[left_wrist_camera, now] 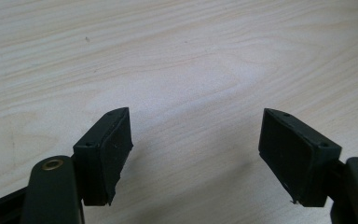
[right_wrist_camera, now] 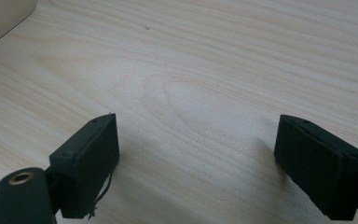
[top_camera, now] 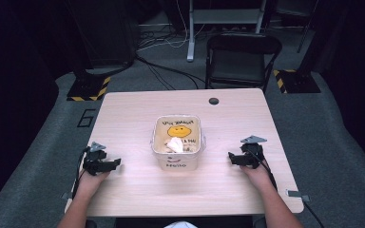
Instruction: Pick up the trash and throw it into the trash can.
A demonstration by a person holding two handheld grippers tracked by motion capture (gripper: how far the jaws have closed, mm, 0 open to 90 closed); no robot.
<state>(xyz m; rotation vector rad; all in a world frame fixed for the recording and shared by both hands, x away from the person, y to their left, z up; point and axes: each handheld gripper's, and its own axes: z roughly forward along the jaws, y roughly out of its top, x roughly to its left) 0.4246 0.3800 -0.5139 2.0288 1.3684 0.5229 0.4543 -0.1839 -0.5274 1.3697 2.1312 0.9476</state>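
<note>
From above, the left gripper and right gripper rest on the tabletop, one on each side of a white tub, well apart from it. That tub sits mid-table, a yellow smiley printed inside and something pale and crumpled in it. Along the left gripper, jaws spread wide, bare wood between them. Along the right gripper, wide open too, gripping nothing, with a pale rim at the top-left corner.
</note>
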